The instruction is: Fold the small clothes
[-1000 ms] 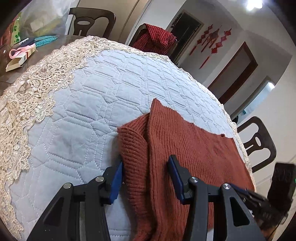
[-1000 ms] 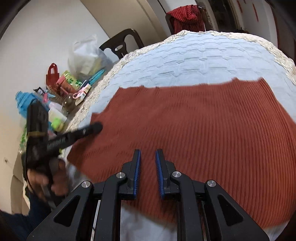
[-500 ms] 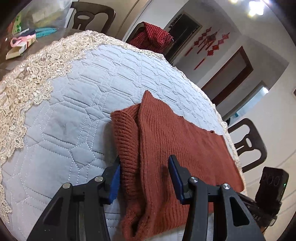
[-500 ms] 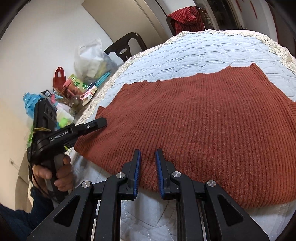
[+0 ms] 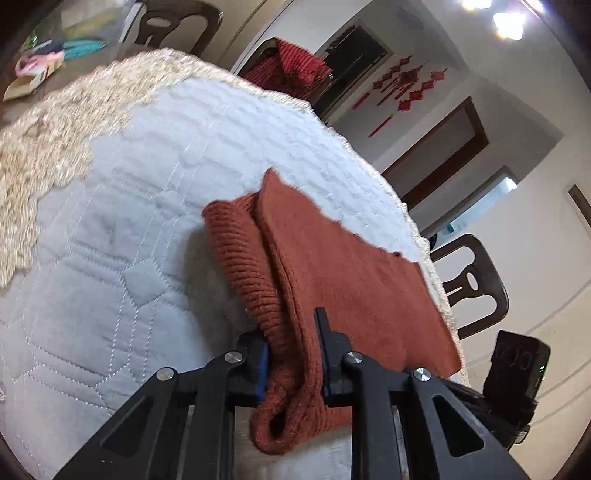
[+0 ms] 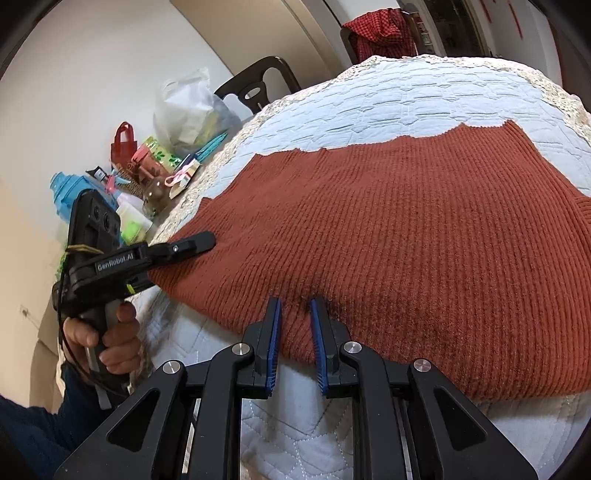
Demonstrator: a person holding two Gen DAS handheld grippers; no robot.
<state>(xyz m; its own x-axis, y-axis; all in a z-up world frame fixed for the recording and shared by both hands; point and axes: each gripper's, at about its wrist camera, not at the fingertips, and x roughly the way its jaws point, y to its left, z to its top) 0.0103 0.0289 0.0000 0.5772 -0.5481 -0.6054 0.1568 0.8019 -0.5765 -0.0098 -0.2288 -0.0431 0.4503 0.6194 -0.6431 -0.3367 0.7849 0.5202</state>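
A rust-red ribbed knit sweater (image 6: 388,236) lies folded on the round table's quilted light-blue cover (image 6: 399,96). In the left wrist view the sweater (image 5: 332,266) has its thick folded near edge between my left gripper's (image 5: 291,339) fingers, which are closed on it. The left gripper also shows in the right wrist view (image 6: 199,242) at the sweater's left edge. My right gripper (image 6: 295,314) sits over the sweater's near edge with its jaws a narrow gap apart and nothing gripped between them.
A lace border (image 5: 55,122) rims the cover. Bags, a blue bottle and small items (image 6: 147,158) crowd the table's far left. Dark chairs (image 5: 476,280) stand around the table, one draped with red checked cloth (image 6: 380,33). The right gripper's body (image 5: 517,365) shows beyond the sweater.
My left gripper has moved forward and closed on the sweater's folded edge, lifting it slightly. The right gripper has moved in until its tips are over the sweater's near edge.
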